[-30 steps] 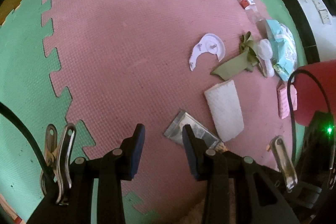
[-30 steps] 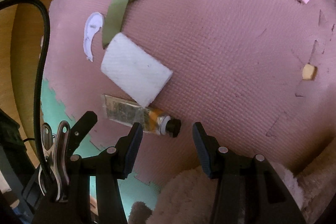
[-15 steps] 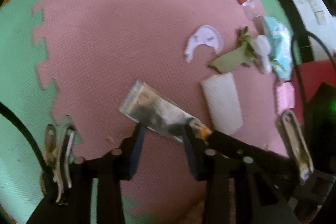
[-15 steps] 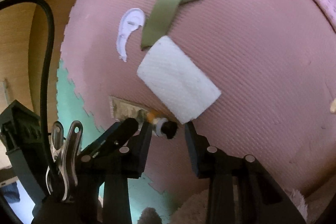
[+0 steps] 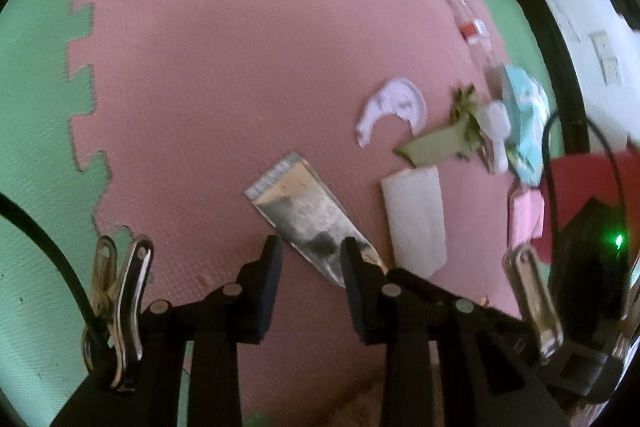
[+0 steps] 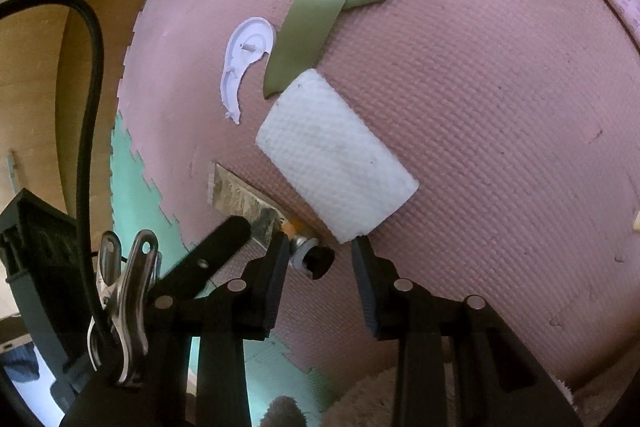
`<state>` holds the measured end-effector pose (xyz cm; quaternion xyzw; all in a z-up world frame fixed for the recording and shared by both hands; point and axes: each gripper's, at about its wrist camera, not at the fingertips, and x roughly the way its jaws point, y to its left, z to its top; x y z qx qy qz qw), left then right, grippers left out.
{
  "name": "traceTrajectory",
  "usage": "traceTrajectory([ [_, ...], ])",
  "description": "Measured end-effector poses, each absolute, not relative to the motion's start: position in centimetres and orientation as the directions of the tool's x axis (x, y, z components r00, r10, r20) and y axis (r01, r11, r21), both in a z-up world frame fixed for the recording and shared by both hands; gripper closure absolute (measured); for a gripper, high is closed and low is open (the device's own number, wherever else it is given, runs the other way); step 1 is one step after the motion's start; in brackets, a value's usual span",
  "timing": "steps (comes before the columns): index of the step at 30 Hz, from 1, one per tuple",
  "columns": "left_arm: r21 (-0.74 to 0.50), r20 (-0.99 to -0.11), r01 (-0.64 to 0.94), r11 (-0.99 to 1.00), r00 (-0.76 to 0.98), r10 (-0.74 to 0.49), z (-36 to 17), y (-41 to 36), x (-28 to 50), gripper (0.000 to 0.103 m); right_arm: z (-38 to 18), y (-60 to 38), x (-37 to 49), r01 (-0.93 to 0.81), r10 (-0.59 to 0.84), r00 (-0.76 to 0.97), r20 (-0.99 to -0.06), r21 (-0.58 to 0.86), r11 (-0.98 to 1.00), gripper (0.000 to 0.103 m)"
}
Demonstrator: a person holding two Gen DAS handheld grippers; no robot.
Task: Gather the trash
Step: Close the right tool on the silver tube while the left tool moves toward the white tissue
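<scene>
A flattened silver tube (image 5: 304, 211) lies slantwise on the pink foam mat (image 5: 240, 67). My left gripper (image 5: 312, 255) straddles its lower body with the jaws partly open; a sliver of mat shows beside the left pad, and the right finger overlaps the tube's edge. In the right wrist view the tube (image 6: 236, 193) runs under one left finger (image 6: 224, 243). Its black cap (image 6: 318, 261) sits between the jaws of my right gripper (image 6: 320, 259), close against the left pad, with a clear gap to the right pad.
A folded paper towel (image 6: 332, 155) covers the tube's shoulder. Beyond lie a green ribbon (image 6: 320, 11), a white plastic shard (image 6: 246, 55), a clear bottle (image 5: 474, 31), a blue packet (image 5: 526, 115), a pink packet (image 5: 524, 215) and a red container (image 5: 580, 187). Green mat (image 5: 36, 147) borders the left.
Both pairs of jaws have narrowed. Both grippers swung in on the tube: its body now sits between the left fingers and its cap between the right fingers.
</scene>
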<state>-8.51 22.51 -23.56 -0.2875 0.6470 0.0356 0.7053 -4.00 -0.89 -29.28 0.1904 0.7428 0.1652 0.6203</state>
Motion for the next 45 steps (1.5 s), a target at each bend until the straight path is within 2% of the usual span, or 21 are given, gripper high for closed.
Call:
traceTrajectory([
  [9, -0.353, -0.935, -0.492, 0.796, 0.178, -0.305, -23.5, 25.7, -9.6, 0.073, -29.0, 2.0, -4.0, -0.031, 0.468, -0.183, -0.864, 0.481, 0.876, 0.068],
  [11, -0.359, -0.933, -0.502, 0.787, 0.186, -0.307, -23.4, 25.9, -9.8, 0.073, -28.8, 2.5, -4.0, -0.072, 0.439, -0.187, -0.879, 0.458, 0.886, 0.065],
  [16, -0.332, -0.943, -0.504, 0.797, 0.195, -0.269, -22.4, 27.3, -11.7, 0.073, -26.9, 5.0, -4.1, -0.274, 0.332, -0.147, -0.932, 0.361, 0.891, 0.055],
  [21, -0.296, -0.955, -0.530, 0.795, 0.189, -0.229, -22.1, 29.1, -13.7, 0.073, -25.2, 8.7, -4.3, -0.552, 0.238, -0.054, -0.970, 0.227, 0.802, 0.054],
  [24, -0.289, -0.957, -0.554, 0.781, 0.183, -0.224, -22.3, 29.9, -14.5, 0.073, -25.3, 10.3, -4.7, -0.649, 0.219, -0.028, -0.975, 0.184, 0.738, 0.054],
  [33, -0.255, -0.967, -0.585, 0.770, 0.158, -0.200, -23.0, 30.9, -16.3, 0.073, -27.6, 13.8, -4.3, -0.728, 0.139, -0.056, -0.989, 0.136, 0.672, 0.053],
  [38, -0.252, -0.968, -0.597, 0.762, 0.154, -0.200, -23.2, 31.2, -16.7, 0.073, -27.9, 15.6, -4.8, -0.771, 0.100, -0.031, -0.994, 0.088, 0.630, 0.046],
  [43, -0.253, -0.967, -0.599, 0.759, 0.158, -0.198, -23.4, 31.0, -16.0, 0.073, -28.4, 19.1, -5.9, -0.810, 0.030, 0.031, -0.999, -0.008, 0.586, 0.047],
  [45, -0.253, -0.967, -0.601, 0.758, 0.158, -0.197, -23.4, 31.2, -16.1, 0.073, -28.6, 19.5, -5.9, -0.806, 0.033, 0.028, -0.999, -0.003, 0.593, 0.049],
])
